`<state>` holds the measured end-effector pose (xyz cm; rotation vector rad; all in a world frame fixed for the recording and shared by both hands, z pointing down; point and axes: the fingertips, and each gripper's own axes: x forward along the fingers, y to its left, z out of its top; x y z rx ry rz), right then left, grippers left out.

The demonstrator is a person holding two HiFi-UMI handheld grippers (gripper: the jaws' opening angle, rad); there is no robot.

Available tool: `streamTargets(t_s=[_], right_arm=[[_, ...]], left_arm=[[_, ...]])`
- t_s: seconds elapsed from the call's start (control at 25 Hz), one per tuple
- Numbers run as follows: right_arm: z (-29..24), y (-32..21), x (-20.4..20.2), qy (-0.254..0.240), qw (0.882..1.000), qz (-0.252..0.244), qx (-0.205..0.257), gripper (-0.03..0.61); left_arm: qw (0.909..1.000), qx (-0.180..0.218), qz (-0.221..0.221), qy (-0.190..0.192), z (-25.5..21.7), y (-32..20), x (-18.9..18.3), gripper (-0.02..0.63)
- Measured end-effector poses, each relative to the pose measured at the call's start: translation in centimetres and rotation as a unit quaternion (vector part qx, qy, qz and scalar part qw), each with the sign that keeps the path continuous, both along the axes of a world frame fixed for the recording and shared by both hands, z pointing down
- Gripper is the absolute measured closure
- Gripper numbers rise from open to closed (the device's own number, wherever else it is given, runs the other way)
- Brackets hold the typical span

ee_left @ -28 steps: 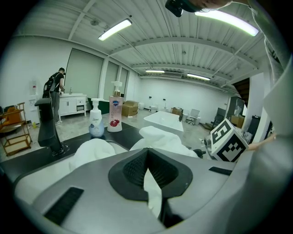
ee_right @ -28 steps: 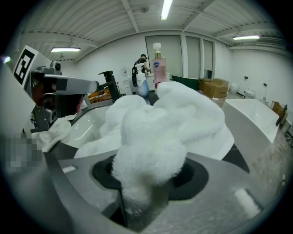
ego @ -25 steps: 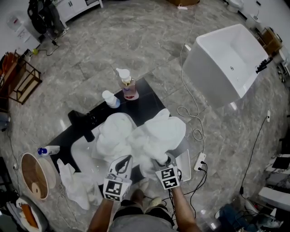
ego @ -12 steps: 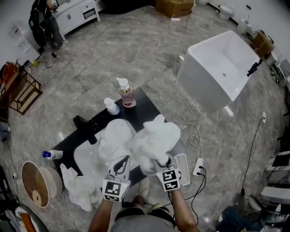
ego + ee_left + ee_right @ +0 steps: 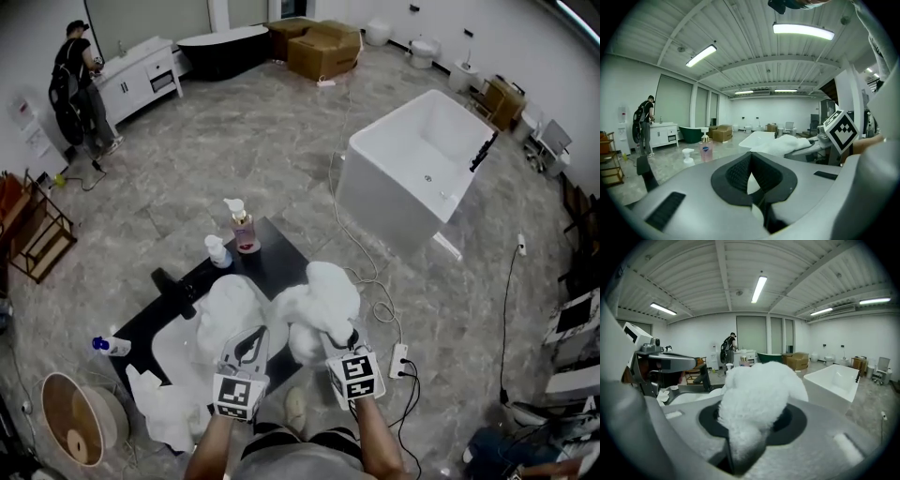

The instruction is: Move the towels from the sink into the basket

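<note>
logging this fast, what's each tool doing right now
left tool: closed, nothing seen in it
right tool: closed on the fluffy white towel

Fluffy white towel [image 5: 319, 298] is hanging bunched just right of the sink [image 5: 172, 349]; second towel [image 5: 227, 309] is bunching over it; round basket [image 5: 70, 433] is standing left.

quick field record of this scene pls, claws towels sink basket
right claw: shut on a white towel, held up at the right side of the sink
left claw: jaws together, no towel in them
sink: white basin in a black counter
second towel: heaped in the sink, ungripped
basket: round, on the floor to the person's left, no towel seen in it
counter: pink pump bottle and white pump bottle behind the sink
</note>
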<state>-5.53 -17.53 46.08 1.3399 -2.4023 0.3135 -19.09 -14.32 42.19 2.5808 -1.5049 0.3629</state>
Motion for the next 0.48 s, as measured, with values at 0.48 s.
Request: streamTargets(t_s=[0.48], right_arm=[[-8.3, 4.8, 9.8, 0.002, 0.99, 0.113, 0.085, 0.42]], left_arm=[[0.9922, 0.05, 0.113, 0.014, -4.6, 1.9, 9.6, 0.604]])
